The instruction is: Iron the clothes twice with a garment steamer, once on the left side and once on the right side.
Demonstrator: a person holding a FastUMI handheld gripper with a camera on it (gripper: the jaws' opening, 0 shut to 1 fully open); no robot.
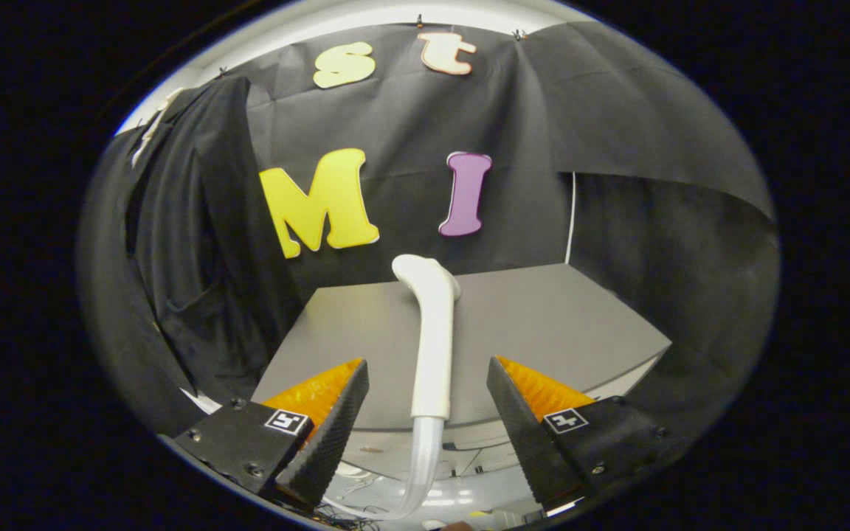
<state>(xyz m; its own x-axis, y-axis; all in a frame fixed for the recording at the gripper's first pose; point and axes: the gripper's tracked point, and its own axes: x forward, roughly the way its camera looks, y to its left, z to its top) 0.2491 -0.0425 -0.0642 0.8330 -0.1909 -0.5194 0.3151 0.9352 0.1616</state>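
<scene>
Between the fingers of the tongs, lying apart from both: white garment steamer, handle pointing away, bent head at the far end. Seems to lie on the grey worktop, with the pale hose leaving the near end of the handle and hanging down past the worktop's front edge; cannot tell how firmly supported.

Tongs wide open, gripping nothing, with a clear gap on each side of the handle.

Beside the worktop, well to the left and higher than the steamer: dark garment, hanging against the booth's wall from a pale hanger, well apart from the steamer head.

Step in hand, judged from this: taking up the steamer, right at the start of the task. No ironing pass done yet, neither left nor right.

Next move calls for closing both fingers on the handle, better around its middle than near the hose, so as not to slip on the smooth round plastic. Then lifting without pulling hard on the hose, turning toward the garment, and bringing the head against the cloth on one side. Possible trouble: handle rolling away between the fingers, or hose dragging and twisting the head off the cloth
</scene>
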